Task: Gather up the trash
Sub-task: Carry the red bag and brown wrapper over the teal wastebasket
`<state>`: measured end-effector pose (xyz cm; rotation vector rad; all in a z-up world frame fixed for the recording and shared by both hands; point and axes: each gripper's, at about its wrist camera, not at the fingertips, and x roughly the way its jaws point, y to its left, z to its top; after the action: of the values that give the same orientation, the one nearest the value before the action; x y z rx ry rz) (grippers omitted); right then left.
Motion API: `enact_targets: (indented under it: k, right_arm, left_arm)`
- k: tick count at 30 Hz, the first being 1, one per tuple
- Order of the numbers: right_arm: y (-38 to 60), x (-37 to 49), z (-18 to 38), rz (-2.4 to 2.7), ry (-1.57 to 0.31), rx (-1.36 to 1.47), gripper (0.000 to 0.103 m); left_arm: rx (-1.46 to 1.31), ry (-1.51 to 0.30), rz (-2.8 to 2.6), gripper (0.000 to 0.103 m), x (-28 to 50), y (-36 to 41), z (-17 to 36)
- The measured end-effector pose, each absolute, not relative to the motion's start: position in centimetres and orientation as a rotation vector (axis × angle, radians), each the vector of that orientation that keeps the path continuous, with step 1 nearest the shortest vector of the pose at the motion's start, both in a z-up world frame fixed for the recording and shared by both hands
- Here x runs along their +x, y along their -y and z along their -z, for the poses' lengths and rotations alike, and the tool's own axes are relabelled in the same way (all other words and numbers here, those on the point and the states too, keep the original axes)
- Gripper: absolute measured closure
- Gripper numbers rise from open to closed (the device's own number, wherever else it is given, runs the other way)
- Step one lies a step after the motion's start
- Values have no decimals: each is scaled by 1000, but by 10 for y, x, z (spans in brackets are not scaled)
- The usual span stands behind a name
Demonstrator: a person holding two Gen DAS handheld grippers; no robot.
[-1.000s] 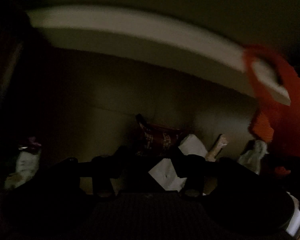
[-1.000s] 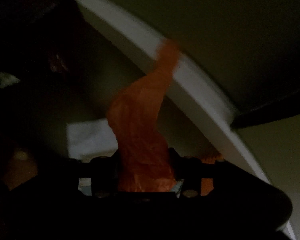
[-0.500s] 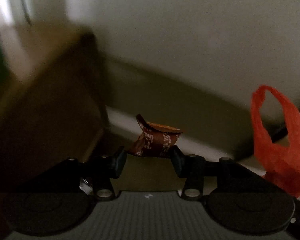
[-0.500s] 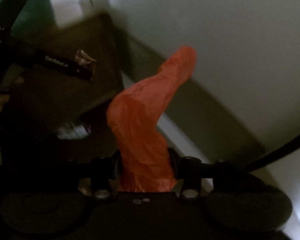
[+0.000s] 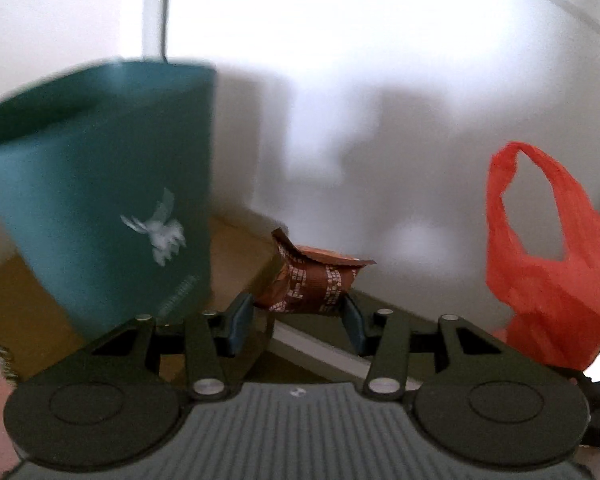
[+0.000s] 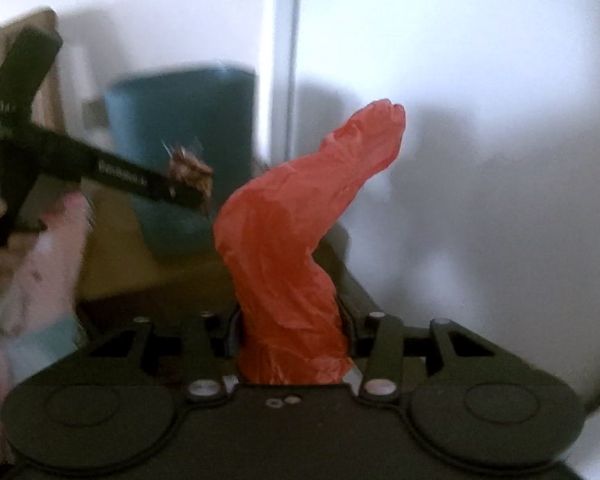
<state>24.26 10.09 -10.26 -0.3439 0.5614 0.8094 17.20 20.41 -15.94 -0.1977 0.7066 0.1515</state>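
Observation:
My left gripper (image 5: 296, 314) is shut on a brown printed snack wrapper (image 5: 314, 280) and holds it up in the air. It also shows in the right wrist view (image 6: 192, 188) at the left, with the wrapper (image 6: 188, 164) at its tip. My right gripper (image 6: 290, 328) is shut on an orange plastic bag (image 6: 292, 248), which stands up between the fingers. The bag (image 5: 552, 264) shows at the right of the left wrist view with its handle loop open.
A teal paper bag (image 5: 100, 208) with a white logo stands at the left on a brown surface (image 5: 236, 256), also in the right wrist view (image 6: 188, 120). A white wall (image 5: 380, 80) lies behind. A hand in a pink sleeve (image 6: 40, 280) is at the left.
Both grippers have risen from a dark low spot with trash on the floor into bright light. The wrapper came up in the left gripper. The teal bag has come into view.

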Motion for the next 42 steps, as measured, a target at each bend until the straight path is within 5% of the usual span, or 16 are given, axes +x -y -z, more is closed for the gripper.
enact_targets:
  k: [9, 22, 42]
  right_arm:
    - [-172, 244, 24, -909, -383, -312, 59]
    - [-273, 297, 3, -917, -341, -298, 59]
    - [-404, 350, 75, -870, -504, -434, 56]
  left_arm:
    - [-130, -579, -216, 55, 133, -234, 65]
    - [-126, -584, -390, 55, 156, -331, 11]
    - [-95, -795, -483, 55, 258, -418, 70]
